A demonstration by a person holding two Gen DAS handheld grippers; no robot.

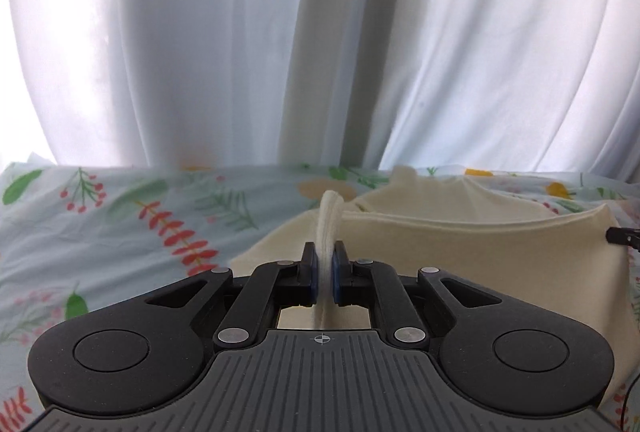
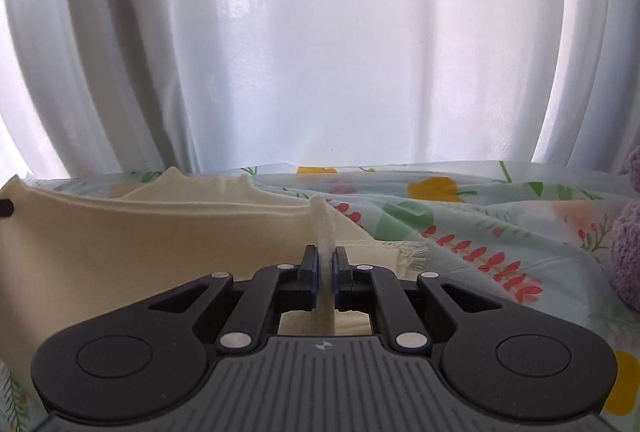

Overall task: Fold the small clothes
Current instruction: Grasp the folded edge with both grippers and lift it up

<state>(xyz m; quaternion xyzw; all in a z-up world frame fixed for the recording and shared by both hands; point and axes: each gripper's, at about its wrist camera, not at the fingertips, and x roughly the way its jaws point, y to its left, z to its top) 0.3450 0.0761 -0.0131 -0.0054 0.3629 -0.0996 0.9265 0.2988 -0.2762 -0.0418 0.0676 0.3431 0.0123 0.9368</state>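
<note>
A: Between the two grippers, over the bed, the cream garment (image 1: 460, 252) hung stretched, its upper edge sagging in a shallow curve from one pinch to the other.

B: Fabric?

A: Smooth, matte knit, pale cream, no print. Ribbed band bunched upright at the left gripper (image 1: 325, 258). Seen from the right wrist, the same garment (image 2: 140, 252) showed a frayed, fringed hem lying on the bedsheet (image 2: 460, 224) just past the right gripper (image 2: 325, 260).

B: Grip on each side?

A: Both clenched on the garment. Blue pads pressed a thin fold of cloth on either side, black linkage arms drawn in.

B: Lower part of it?

A: Draped down onto the sheet; far layer rose behind the near one in soft peaks.

B: Surroundings?

A: Sheet was light blue cotton, wrinkled, printed with red fronds, green leaves, yellow flowers. White curtain (image 1: 200, 32) behind, long vertical pleats, backlit. Fuzzy lilac thing (image 2: 628, 252) at right edge, kind unclear.
</note>
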